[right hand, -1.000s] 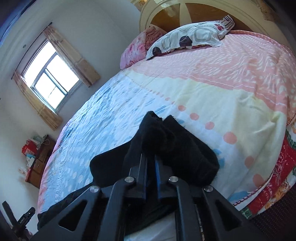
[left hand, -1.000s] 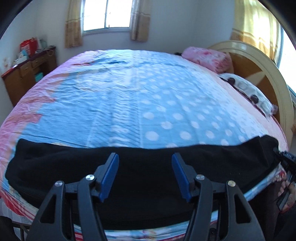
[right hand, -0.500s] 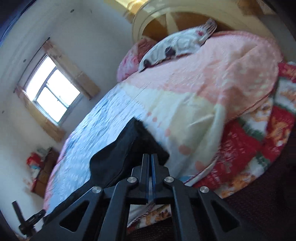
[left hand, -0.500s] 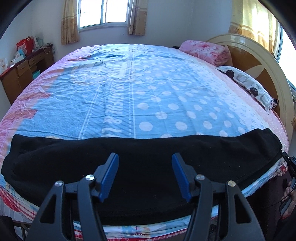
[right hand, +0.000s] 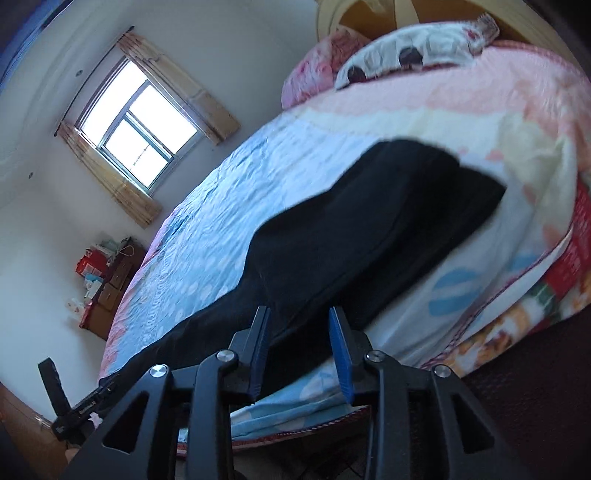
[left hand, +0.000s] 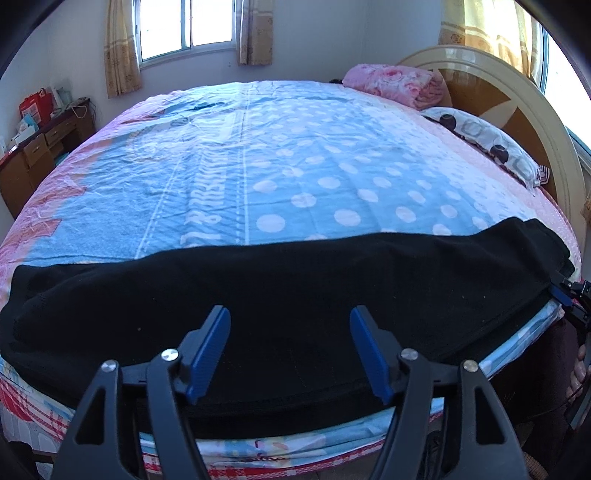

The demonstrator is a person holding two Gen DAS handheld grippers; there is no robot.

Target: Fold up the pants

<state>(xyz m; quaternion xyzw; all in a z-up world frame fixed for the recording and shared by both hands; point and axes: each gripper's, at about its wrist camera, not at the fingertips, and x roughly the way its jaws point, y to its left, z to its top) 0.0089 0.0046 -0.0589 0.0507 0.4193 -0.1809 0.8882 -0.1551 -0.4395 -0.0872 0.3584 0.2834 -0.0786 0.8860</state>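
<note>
The black pants (left hand: pixel 295 295) lie flat in a long band across the near edge of the bed. They also show in the right wrist view (right hand: pixel 351 229). My left gripper (left hand: pixel 290 332) is open and empty, hovering over the middle of the pants. My right gripper (right hand: pixel 299 332) is open and empty just off the pants' right end; it shows at the far right of the left wrist view (left hand: pixel 569 295).
The bed (left hand: pixel 277 166) has a blue polka-dot cover with pink borders. Pillows (left hand: pixel 484 144) and a wooden headboard (left hand: pixel 535 110) are at the right. A wooden desk (left hand: pixel 33 155) with clutter stands at the left wall. A window (left hand: pixel 184 26) is at the back.
My right gripper has let go of the pants' end and opened. The pants now lie flat. My left gripper has stayed open over the pants' middle.
</note>
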